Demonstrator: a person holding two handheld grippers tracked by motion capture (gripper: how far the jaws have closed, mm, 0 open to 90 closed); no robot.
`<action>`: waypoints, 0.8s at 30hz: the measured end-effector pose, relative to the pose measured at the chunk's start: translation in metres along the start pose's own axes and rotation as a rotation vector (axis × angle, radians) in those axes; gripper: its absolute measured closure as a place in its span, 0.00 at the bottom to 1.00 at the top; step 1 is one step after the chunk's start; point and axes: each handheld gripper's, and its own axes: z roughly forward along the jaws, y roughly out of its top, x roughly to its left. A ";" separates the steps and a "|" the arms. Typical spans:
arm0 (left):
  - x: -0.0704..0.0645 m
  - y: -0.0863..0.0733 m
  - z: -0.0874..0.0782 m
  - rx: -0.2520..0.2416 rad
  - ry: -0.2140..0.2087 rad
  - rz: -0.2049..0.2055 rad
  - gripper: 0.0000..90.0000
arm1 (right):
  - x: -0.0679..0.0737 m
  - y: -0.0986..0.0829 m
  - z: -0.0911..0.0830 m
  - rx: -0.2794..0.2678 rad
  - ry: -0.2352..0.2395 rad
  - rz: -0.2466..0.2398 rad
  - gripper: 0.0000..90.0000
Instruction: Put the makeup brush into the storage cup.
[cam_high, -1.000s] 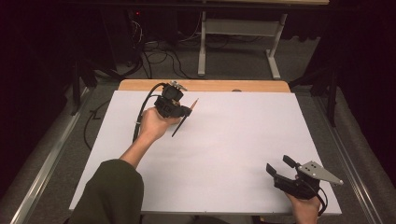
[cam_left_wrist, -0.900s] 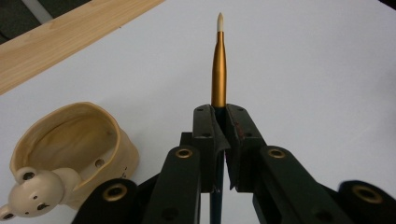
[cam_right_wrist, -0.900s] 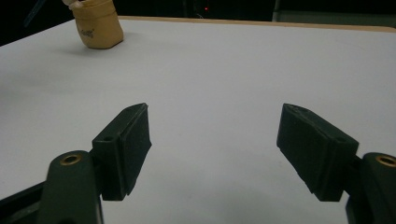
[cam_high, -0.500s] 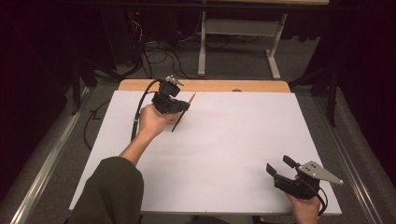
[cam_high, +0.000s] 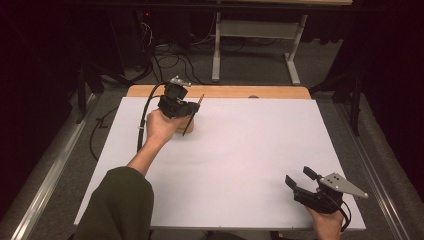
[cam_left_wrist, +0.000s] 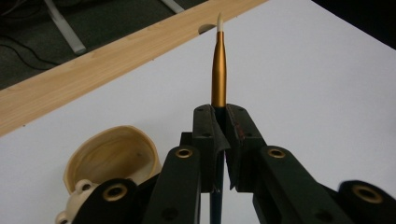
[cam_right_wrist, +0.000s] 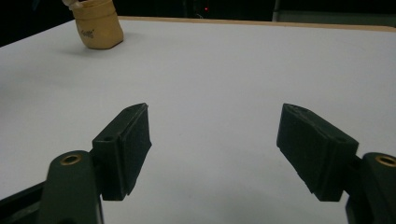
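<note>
My left gripper (cam_high: 189, 108) hovers near the table's far left, shut on a thin paintbrush (cam_high: 192, 116) that slants down toward the sheet. In the left gripper view the brush's gold ferrule and white tip (cam_left_wrist: 218, 70) stick out past the closed jaws of that gripper (cam_left_wrist: 219, 114). A tan wooden pot (cam_left_wrist: 112, 156) with a hollow top sits just below and left of them; in the high view the pot (cam_high: 190, 126) is half hidden by the hand. My right gripper (cam_high: 299, 176) rests at the near right corner, open (cam_right_wrist: 215, 135) and holding nothing.
A white sheet (cam_high: 250, 150) covers the table, with a strip of bare wood (cam_high: 235, 92) along the far edge. The tan pot (cam_right_wrist: 98, 23) stands far off in the right gripper view. Cables and a desk frame (cam_high: 255, 30) lie on the floor beyond.
My left hand has carried the brush a little farther away and leftward, bringing it over the tan pot. The right gripper has stayed put.
</note>
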 end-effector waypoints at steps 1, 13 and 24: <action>0.001 0.000 0.000 -0.006 0.006 0.000 0.92 | 0.000 0.000 0.000 0.001 0.000 -0.001 0.31; 0.008 0.002 -0.003 -0.047 0.039 -0.027 0.92 | 0.000 0.000 0.000 0.000 -0.002 0.009 0.31; 0.010 0.008 -0.007 -0.097 0.086 -0.026 0.92 | 0.000 0.001 -0.002 -0.012 0.000 0.010 0.31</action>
